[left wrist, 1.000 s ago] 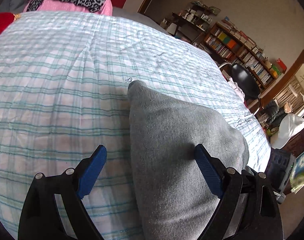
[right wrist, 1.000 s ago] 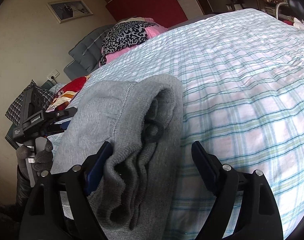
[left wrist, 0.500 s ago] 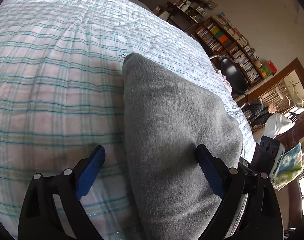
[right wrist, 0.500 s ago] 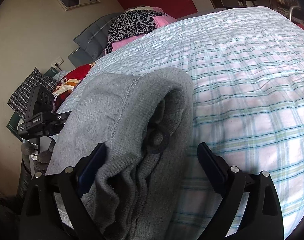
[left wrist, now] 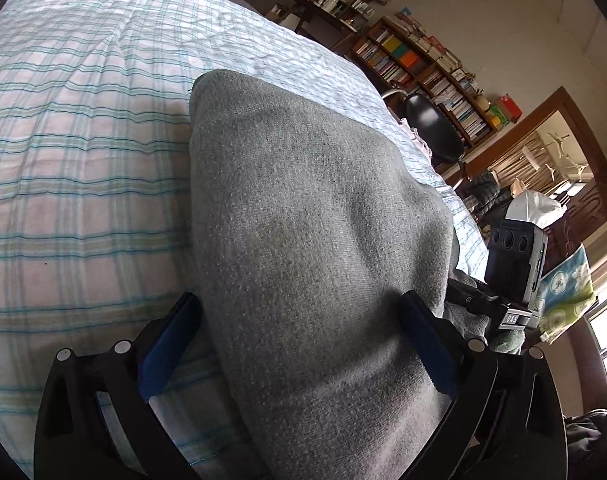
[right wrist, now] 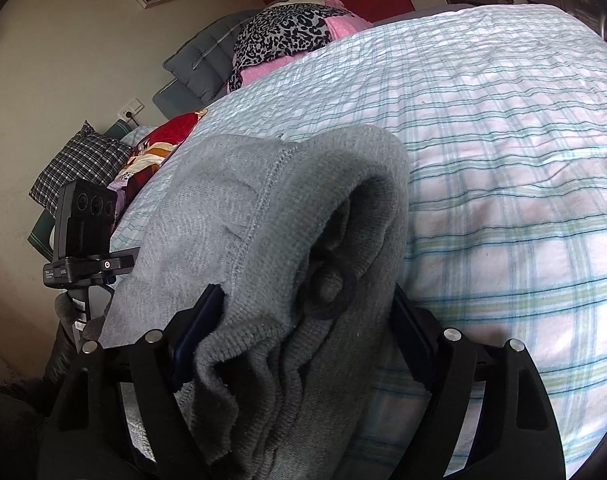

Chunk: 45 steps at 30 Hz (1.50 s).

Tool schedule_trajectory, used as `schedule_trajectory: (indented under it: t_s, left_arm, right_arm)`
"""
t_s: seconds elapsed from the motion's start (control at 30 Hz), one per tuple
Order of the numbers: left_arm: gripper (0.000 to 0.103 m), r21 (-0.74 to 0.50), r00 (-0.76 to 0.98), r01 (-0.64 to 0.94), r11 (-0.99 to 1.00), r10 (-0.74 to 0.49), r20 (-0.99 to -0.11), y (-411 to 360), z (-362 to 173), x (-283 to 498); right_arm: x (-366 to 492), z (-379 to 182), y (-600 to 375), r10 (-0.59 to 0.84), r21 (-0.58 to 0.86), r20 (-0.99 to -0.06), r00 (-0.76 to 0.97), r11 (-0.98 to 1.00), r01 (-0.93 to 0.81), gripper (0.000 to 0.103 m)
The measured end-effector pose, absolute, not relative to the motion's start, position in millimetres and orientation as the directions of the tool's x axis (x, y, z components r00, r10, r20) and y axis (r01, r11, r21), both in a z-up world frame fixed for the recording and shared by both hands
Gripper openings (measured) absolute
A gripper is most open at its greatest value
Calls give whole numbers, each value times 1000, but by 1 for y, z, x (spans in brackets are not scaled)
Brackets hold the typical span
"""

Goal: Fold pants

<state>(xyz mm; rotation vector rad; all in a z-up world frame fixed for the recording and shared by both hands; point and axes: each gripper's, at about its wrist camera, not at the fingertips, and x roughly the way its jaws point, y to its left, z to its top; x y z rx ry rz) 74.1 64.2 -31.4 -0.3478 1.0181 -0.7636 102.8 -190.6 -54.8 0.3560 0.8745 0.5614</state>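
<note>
Left gripper is held low with its blue pads spread wide apart. Right gripper is held low too, its pads likewise kept apart, nothing clamped.

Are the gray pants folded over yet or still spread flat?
Folded. The gray pants show several stacked layers at the open end, forming a thick bundle on the plaid bedspread.

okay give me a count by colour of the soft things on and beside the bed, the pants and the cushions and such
Grey: 2, the pants and quilted cushion
Pink: 1, pillow under the leopard cloth
Leopard print: 1, cloth
Red: 1, blanket
Black-and-white check: 1, cushion
Total: 6
</note>
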Motion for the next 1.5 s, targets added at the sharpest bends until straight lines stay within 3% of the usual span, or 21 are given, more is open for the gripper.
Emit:
schedule_trajectory:
  t_s: [0.03, 0.3, 0.4, 0.67, 0.87, 1.17, 1.5]
  left_arm:
    - [94, -590, 298, 418, 690, -718, -629, 61, -31, 73]
    - [44, -620, 306, 442, 648, -759, -575, 57, -21, 70]
    - [31, -621, 329, 454, 639, -768, -549, 61, -8, 70]
    - [28, -564, 380, 535, 630, -775, -505, 45, 34, 87]
    - [28, -508, 403, 571, 645, -759, -511, 6, 58, 134]
    - [28, -497, 371, 592, 634, -762, -530, -79, 64, 234]
    - [28, -532, 302, 578, 618, -768, -565, -163, 25, 327]
  right_arm:
    - [103, -55, -190, 603, 515, -614, 509, 795, -320, 75]
    - [91, -51, -199, 647, 563, -542, 536, 753, -341, 44]
    - [86, -41, -203, 657, 574, -508, 557, 740, -350, 40]
    - [90, 0, -223, 636, 555, -421, 646, 745, -371, 38]
    - [131, 21, -251, 581, 529, -406, 706, 779, -337, 38]
    - [213, 28, -314, 483, 512, -422, 767, 825, -238, 38]
    - [288, -2, -392, 392, 498, -507, 768, 860, -111, 38]
